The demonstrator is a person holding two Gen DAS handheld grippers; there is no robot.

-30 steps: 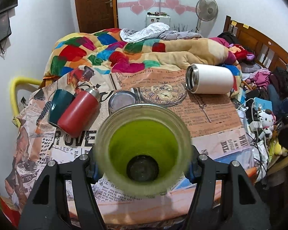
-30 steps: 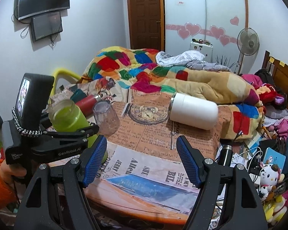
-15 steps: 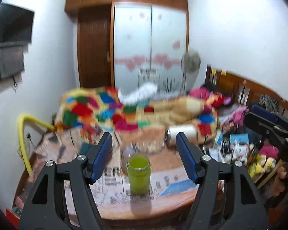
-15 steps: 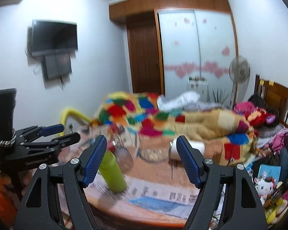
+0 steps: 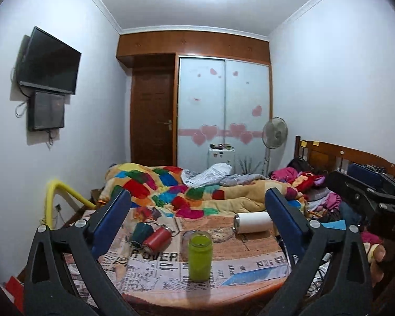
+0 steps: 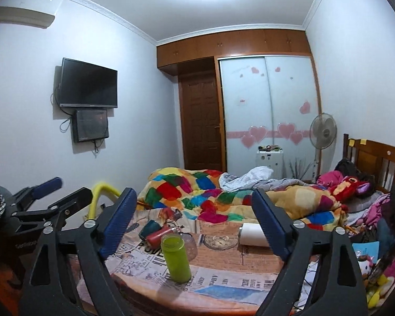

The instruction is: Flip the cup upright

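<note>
The green cup (image 5: 200, 255) stands upright, mouth up, near the front of the newspaper-covered table (image 5: 155, 268); it also shows in the right wrist view (image 6: 176, 258). My left gripper (image 5: 197, 226) is open and empty, held back from the table and well above the cup. My right gripper (image 6: 194, 226) is open and empty too, also pulled back. The left gripper shows at the left edge of the right wrist view (image 6: 52, 197).
On the table lie a red flask (image 5: 158, 238), a dark teal cup (image 5: 141, 233), a white flask (image 5: 252, 222) on its side, a clear glass (image 5: 187, 239) and a glass dish (image 6: 220, 242). A bed with a patchwork quilt (image 5: 176, 192) stands behind.
My left gripper let go of the green cup, which now stands upright on the table. Both grippers drew back and rose away from the table.
</note>
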